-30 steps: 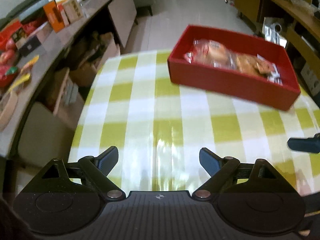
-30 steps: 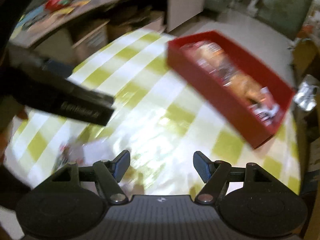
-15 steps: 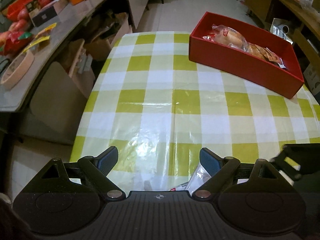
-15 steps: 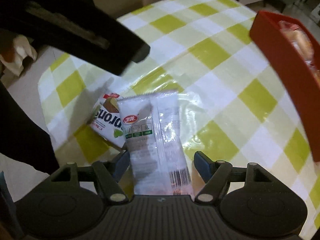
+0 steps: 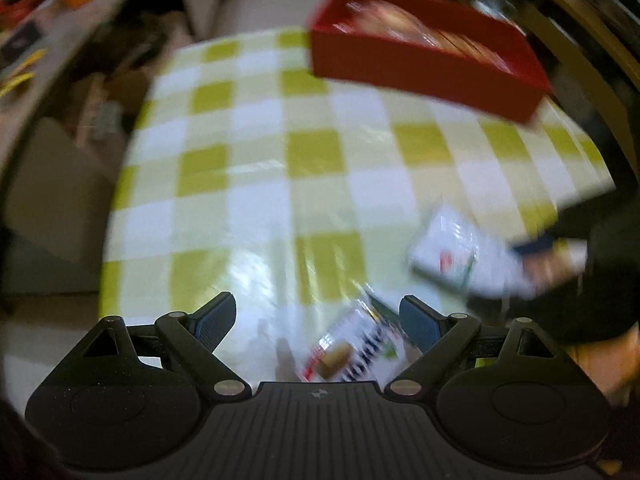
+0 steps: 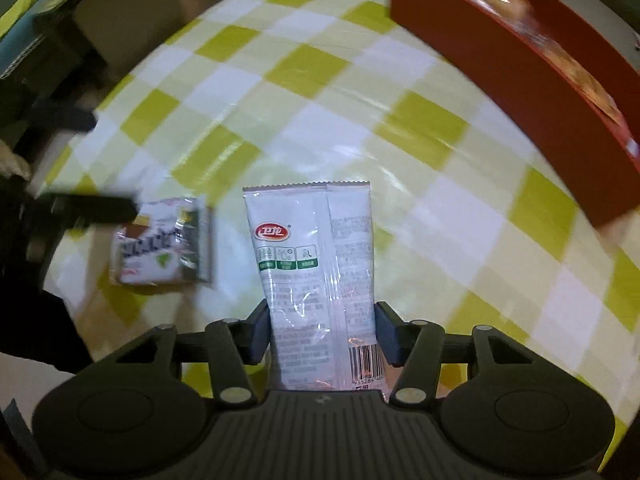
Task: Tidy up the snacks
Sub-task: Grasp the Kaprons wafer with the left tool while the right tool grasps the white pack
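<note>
My right gripper (image 6: 321,330) is shut on a white snack packet (image 6: 316,264) with a red logo, held above the checked table; the packet also shows, blurred, in the left wrist view (image 5: 460,256). A smaller white snack pack (image 6: 162,248) lies flat on the table to its left. In the left wrist view this pack (image 5: 354,350) lies between the fingers of my open left gripper (image 5: 318,320), nearer the right finger. A red box (image 5: 424,64) holding wrapped snacks stands at the table's far right; it also shows in the right wrist view (image 6: 532,80).
The table (image 5: 304,160) has a yellow-green and white checked cloth, its left edge near cardboard boxes (image 5: 112,92) and a counter with packaged goods (image 5: 24,40). The left gripper's dark body (image 6: 84,206) shows at the left of the right wrist view.
My right gripper has closed on the white packet and lifted it. My left gripper has moved down over the smaller pack, which now lies between its fingers.
</note>
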